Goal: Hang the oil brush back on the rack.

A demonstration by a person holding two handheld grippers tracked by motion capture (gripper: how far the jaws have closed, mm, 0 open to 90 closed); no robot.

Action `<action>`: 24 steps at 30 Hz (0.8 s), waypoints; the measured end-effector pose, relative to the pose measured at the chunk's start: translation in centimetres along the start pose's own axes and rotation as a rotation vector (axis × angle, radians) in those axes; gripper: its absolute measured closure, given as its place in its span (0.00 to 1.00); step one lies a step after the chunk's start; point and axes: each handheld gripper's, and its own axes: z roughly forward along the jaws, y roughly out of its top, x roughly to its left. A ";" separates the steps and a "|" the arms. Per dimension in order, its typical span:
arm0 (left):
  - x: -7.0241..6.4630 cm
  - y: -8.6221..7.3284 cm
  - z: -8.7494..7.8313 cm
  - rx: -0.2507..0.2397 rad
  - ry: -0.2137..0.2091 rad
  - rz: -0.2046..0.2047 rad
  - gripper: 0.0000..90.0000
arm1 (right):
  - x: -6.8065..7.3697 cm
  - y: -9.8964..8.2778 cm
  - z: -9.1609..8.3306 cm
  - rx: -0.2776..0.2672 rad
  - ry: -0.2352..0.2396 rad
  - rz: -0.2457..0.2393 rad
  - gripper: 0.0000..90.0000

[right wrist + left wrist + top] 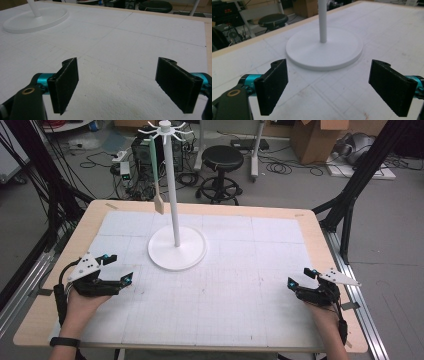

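A white stand [176,247] with a round base, a tall pole and hooks at its top rises from the far middle of the white mat. A spatula [155,175] with a pale green handle and a tan blade hangs from one of its left hooks. My left gripper [121,267] rests low at the mat's left side, open with nothing between its jaws. In the left gripper view the left gripper [329,85] faces the stand's base [324,50]. My right gripper [300,276] sits at the mat's right, open and holding nothing. The right gripper view shows the right gripper [122,85] over bare mat, with the base [35,18] far left.
The white gridded mat [240,285] covers most of a wooden table [70,245]. Beyond the far edge stand a black stool [222,157], computer gear and cables on the floor, and cardboard boxes [320,137]. Black frame legs [350,195] flank the table.
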 end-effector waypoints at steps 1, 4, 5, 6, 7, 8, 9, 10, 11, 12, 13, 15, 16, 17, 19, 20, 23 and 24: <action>0.1 -0.4 -0.1 0.002 0.004 -0.004 0.18 | 0.0 0.0 0.0 0.003 -0.001 0.004 0.20; 0.5 -1.4 -0.3 0.020 0.023 -0.001 0.18 | 0.0 0.0 -0.1 0.001 0.000 0.006 0.20; 0.9 -1.9 -0.5 0.022 0.030 -0.019 0.18 | 0.0 0.0 -0.1 0.000 -0.001 0.004 0.20; 0.9 -1.9 -0.5 0.022 0.030 -0.019 0.18 | 0.0 0.0 -0.1 0.000 -0.001 0.004 0.20; 1.1 -2.2 -0.8 0.016 0.041 -0.026 0.18 | 0.0 -0.1 -0.1 0.003 -0.005 -0.003 0.20; 1.1 -2.2 -0.8 0.016 0.041 -0.026 0.18 | 0.0 -0.1 -0.1 0.003 -0.005 -0.003 0.20; 1.1 -2.3 -0.8 0.012 0.043 -0.031 0.18 | 0.0 -0.1 -0.1 0.004 -0.007 -0.008 0.20; 1.2 -2.3 -0.9 0.014 0.049 -0.029 0.18 | -0.1 -0.1 -0.2 0.005 -0.010 -0.004 0.20; 1.2 -2.3 -0.9 0.011 0.047 -0.035 0.18 | -0.1 -0.1 -0.2 0.003 -0.016 -0.007 0.20; 1.3 -2.3 -0.9 0.008 0.046 -0.041 0.18 | -0.1 -0.1 -0.2 0.001 -0.019 -0.001 0.20; 1.3 -2.3 -0.9 0.008 0.046 -0.041 0.18 | -0.2 -0.1 -0.3 -0.001 -0.023 0.001 0.20; 1.3 -2.3 -0.9 0.005 0.046 -0.044 0.18 | -0.2 -0.1 -0.3 -0.009 -0.026 -0.002 0.20; 1.3 -2.3 -1.0 0.002 0.047 -0.048 0.18 | -0.3 0.0 -0.4 -0.009 -0.026 0.003 0.20; 1.3 -2.3 -1.0 0.000 0.046 -0.048 0.18 | -0.3 -0.1 -0.4 -0.007 -0.027 0.005 0.20; 1.4 -2.3 -1.1 -0.014 0.040 -0.063 0.18 | -0.2 -0.1 -0.4 -0.005 -0.027 0.007 0.20; 1.4 -2.3 -1.2 -0.014 0.041 -0.061 0.18 | -0.2 0.0 -0.5 -0.006 -0.029 0.006 0.20; 1.4 -2.3 -1.2 -0.014 0.042 -0.062 0.18 | -0.2 -0.1 -0.5 -0.005 -0.027 0.006 0.20; 1.4 -2.3 -1.2 -0.013 0.040 -0.064 0.18 | -0.2 -0.1 -0.5 -0.002 -0.028 0.005 0.20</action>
